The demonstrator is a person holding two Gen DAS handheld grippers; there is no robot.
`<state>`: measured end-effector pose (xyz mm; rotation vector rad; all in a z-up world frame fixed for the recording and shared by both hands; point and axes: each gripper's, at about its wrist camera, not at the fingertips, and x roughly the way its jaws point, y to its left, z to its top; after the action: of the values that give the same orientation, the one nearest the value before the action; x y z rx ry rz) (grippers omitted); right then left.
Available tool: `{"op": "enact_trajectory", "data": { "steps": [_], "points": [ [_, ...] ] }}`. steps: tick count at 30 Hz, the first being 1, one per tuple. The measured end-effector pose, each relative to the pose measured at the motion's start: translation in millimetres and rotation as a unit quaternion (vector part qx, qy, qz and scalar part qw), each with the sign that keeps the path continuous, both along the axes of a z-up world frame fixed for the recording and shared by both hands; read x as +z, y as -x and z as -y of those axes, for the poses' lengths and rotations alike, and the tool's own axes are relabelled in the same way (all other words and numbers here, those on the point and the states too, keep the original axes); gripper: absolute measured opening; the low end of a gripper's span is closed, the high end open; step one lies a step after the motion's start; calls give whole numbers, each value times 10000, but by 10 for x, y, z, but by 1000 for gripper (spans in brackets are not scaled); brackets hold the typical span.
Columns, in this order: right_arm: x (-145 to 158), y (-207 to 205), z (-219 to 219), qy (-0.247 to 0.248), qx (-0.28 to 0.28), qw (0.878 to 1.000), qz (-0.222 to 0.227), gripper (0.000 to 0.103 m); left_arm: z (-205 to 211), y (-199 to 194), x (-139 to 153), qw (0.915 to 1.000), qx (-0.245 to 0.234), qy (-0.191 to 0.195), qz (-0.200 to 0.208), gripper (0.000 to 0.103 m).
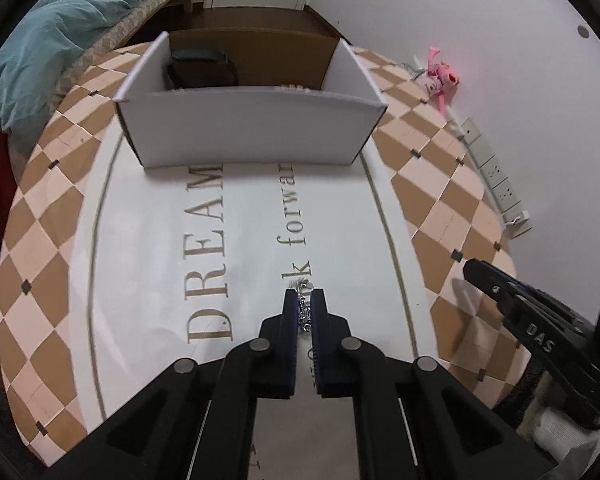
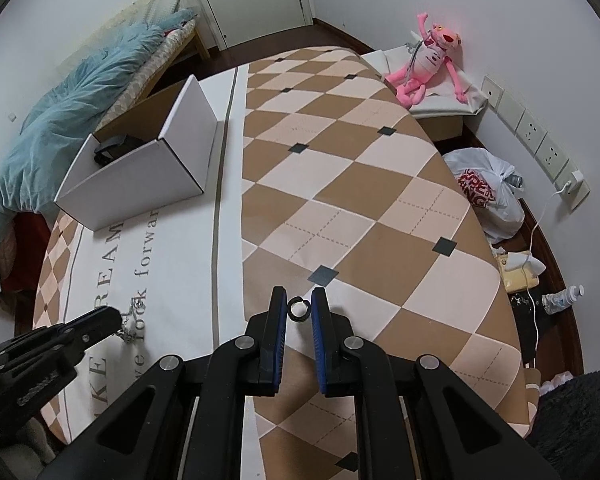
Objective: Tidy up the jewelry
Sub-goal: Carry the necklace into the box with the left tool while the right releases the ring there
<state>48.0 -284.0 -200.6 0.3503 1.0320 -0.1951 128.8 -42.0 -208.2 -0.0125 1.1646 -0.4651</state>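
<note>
My left gripper (image 1: 305, 299) is shut on a silver chain (image 1: 305, 314) that hangs bunched between its blue pads above the printed cloth. From the right wrist view the same gripper (image 2: 118, 314) shows at lower left with the chain (image 2: 129, 330) dangling from its tip. My right gripper (image 2: 299, 298) is shut on a small dark ring (image 2: 299, 309), held upright between its fingertips above the checkered cloth. A white cardboard box (image 1: 244, 128) stands open at the far end of the table, with a black item (image 1: 202, 68) inside on the left.
The table (image 2: 360, 184) wears a tan and cream checkered cloth with a white lettered panel. A teal blanket (image 2: 72, 112) lies on a bed to the left. At the right are a pink plush toy (image 2: 432, 60), wall sockets (image 2: 536, 132) and a plastic bag (image 2: 486, 192) on the floor.
</note>
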Motion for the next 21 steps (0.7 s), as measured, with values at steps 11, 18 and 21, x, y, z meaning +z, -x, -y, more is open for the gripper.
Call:
{"op": "enact_trajectory", "data": {
  "steps": [11,18,21],
  "points": [
    [352,-102,26,-202,36,9992,340,13,-187,-91,746,9971,55,629,422,3],
    [810,-557,-92,-530,447,9953,678,13,-239,-491,1169,9934,148,915,668,3],
    [973,-890,-211,-585,713,9930,733,13,-273,-789,1259,9928,257,928,717,3]
  ]
}}
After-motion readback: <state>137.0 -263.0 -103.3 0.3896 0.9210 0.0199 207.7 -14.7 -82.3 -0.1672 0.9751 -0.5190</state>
